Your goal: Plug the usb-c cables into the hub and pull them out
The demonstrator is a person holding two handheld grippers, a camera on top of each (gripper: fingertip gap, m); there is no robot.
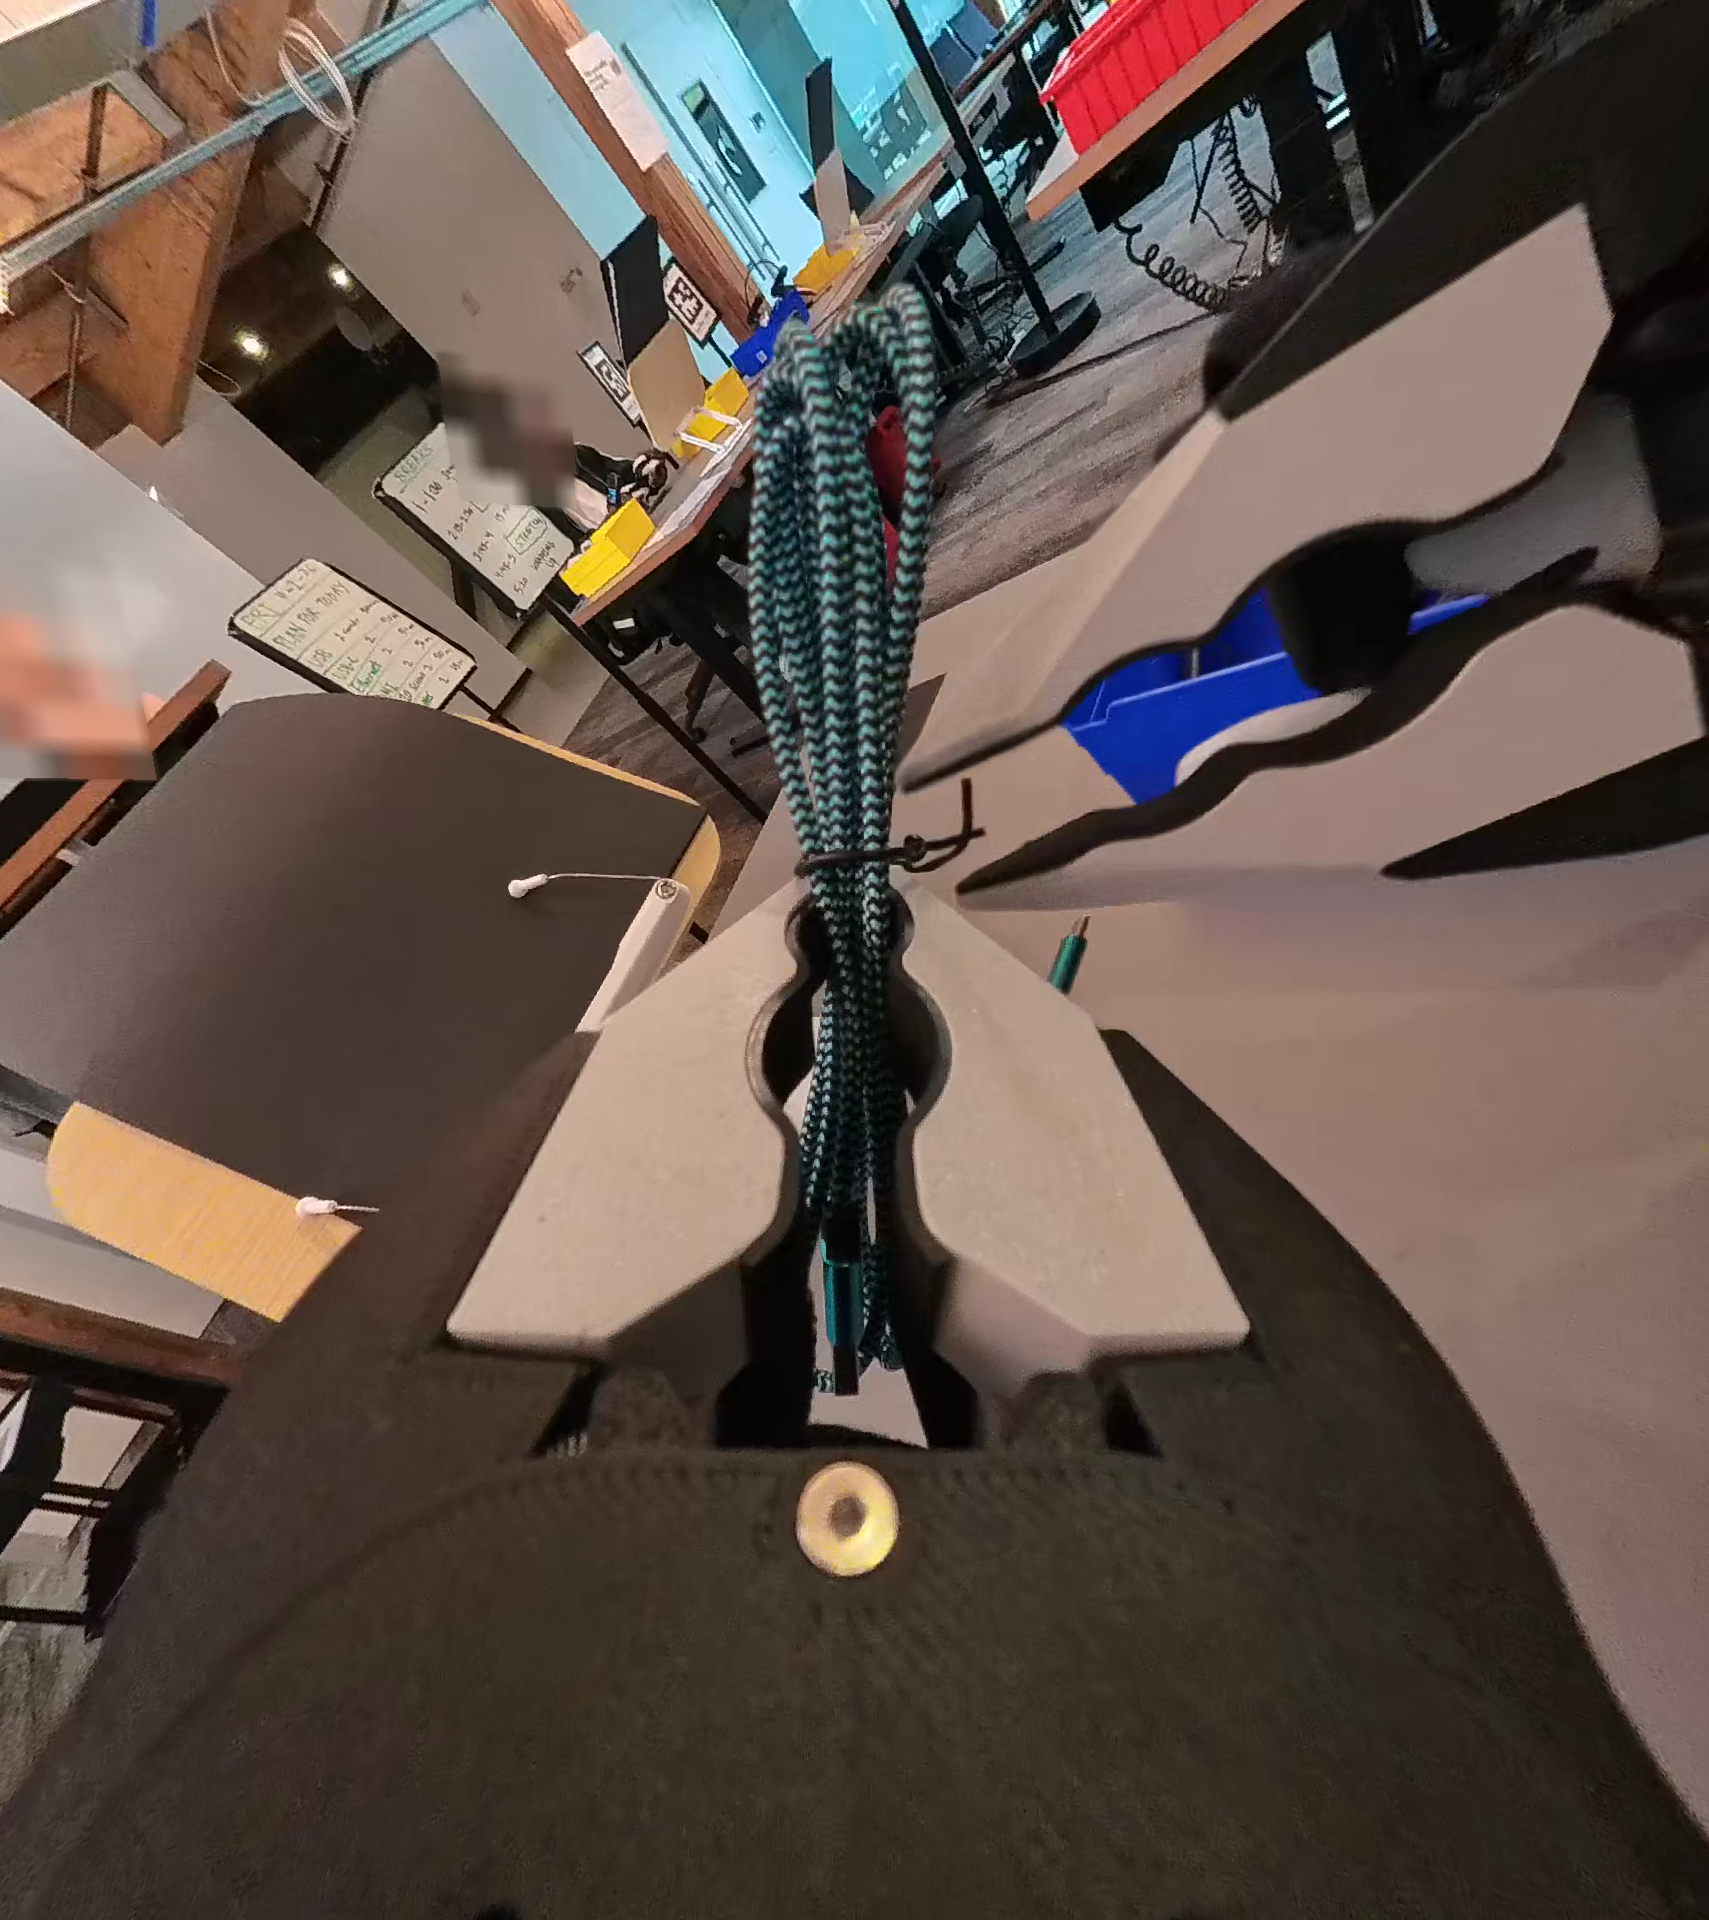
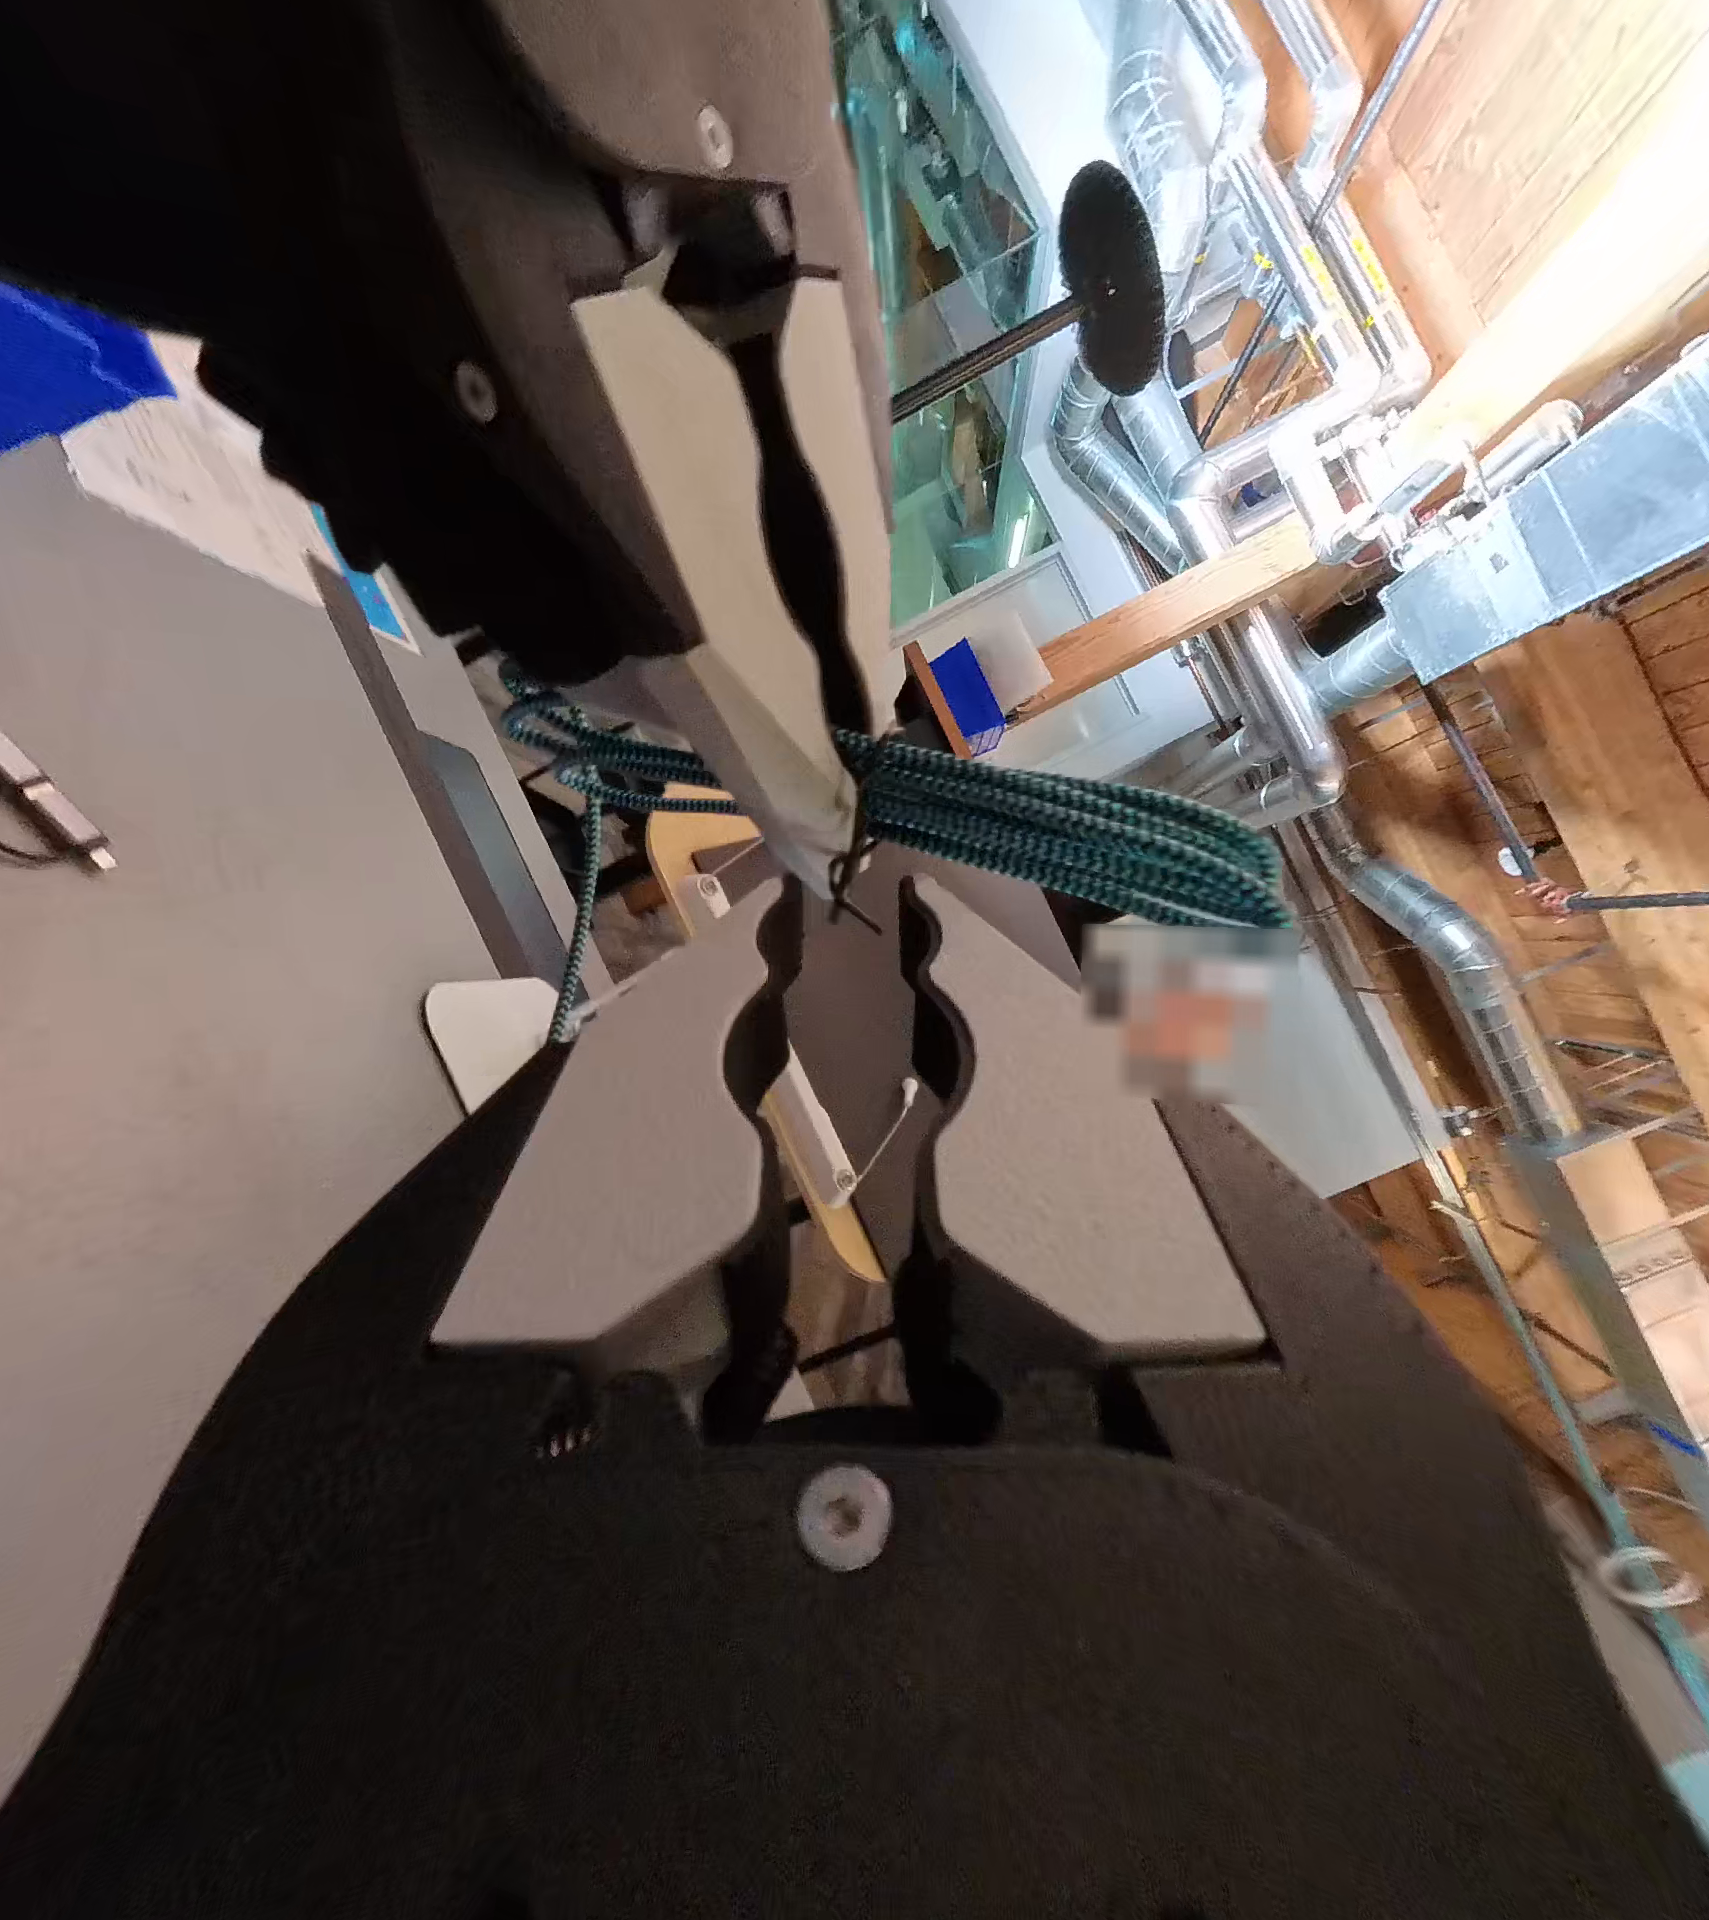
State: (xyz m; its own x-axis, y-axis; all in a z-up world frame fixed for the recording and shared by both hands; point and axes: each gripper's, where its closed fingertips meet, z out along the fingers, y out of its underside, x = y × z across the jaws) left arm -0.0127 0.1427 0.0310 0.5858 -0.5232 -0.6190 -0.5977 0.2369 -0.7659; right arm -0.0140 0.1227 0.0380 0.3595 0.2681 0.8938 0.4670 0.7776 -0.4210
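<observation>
Grey tabletop [image 2: 154, 1091] fills the near ground of an open workshop with wooden ceiling beams, silver ducts and desks carrying yellow, blue and red bins. One bundled cable [image 1: 834, 644], braided in teal and black zigzag and cinched by a thin black tie [image 1: 891, 847], is pinched between the tips of the left gripper [image 1: 850, 909], whose jaws are closed narrowly around it. Its looped strands rise beyond the tips; one teal metal plug [image 1: 842, 1309] hangs back between the fingers. The right gripper [image 2: 845, 894] is just beside the bundle, jaws apart and holding nothing. One small silver hub [image 2: 39, 795] with a dark lead lies on the table, well apart. Two whiteboards [image 1: 351, 649] bear handwriting.
</observation>
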